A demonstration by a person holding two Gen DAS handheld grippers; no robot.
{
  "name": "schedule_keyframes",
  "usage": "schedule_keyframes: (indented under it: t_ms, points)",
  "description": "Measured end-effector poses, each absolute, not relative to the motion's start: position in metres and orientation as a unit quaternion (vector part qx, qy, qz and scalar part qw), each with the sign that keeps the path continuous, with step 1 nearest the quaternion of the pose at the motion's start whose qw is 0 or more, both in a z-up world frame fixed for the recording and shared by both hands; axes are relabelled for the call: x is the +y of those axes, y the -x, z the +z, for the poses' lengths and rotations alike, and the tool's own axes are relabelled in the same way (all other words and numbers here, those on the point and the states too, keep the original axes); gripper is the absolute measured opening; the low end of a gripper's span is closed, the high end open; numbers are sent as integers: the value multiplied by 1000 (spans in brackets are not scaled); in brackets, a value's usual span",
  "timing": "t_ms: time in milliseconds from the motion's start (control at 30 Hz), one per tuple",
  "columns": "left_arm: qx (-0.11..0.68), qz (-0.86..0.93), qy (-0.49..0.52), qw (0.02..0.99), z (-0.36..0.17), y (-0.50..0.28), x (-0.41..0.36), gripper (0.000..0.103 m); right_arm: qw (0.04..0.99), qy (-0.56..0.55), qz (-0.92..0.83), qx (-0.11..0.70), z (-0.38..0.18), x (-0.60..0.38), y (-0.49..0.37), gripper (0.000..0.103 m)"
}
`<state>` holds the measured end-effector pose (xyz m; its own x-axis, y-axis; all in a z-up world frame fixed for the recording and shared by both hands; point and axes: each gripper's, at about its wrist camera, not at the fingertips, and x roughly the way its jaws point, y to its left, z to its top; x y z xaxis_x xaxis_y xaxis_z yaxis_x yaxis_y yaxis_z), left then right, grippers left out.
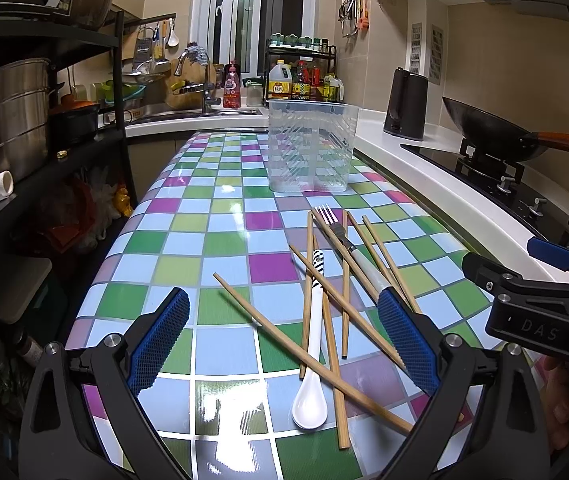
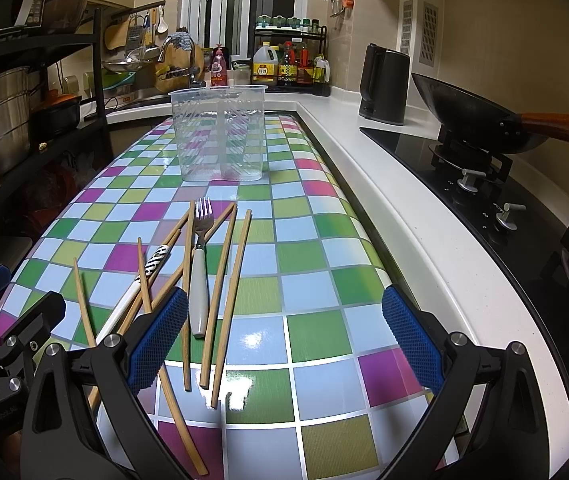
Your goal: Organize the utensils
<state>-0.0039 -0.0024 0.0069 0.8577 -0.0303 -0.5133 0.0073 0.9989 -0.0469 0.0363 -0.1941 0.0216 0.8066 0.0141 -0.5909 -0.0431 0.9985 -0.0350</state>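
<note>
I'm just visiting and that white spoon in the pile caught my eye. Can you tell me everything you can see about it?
The spoon looks like glossy white ceramic, with a deep oval bowl and a long handle ending in a black-and-white zebra-striped tip. It lies flat on the checkered tablecloth, bowl facing up and nearest the left gripper's camera, handle pointing toward the clear plastic holder. Wooden chopsticks cross over its handle and touch it. No gripper is holding it.

The premises were a domestic kitchen. A black wok with a wooden handle sat on a black gas hob at right; a steel sink tap and bottled condiments occupied the upper centre.
</note>
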Motion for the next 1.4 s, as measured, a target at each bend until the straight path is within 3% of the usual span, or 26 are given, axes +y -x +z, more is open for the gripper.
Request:
schedule_keyframes:
  t_ms: [1033,1333,1400]
  points:
    - [276,-11,27,961,2,2,0,92,950,21,14,311,22,-195,-36,93]
    - [301,-10,29,953,-7,-6,4,80,941,2,27,337,14,-199,-43,75]
    - [314,-15,34,949,-11,-9,5,75,935,-3,37,352,10,-199,-45,58]
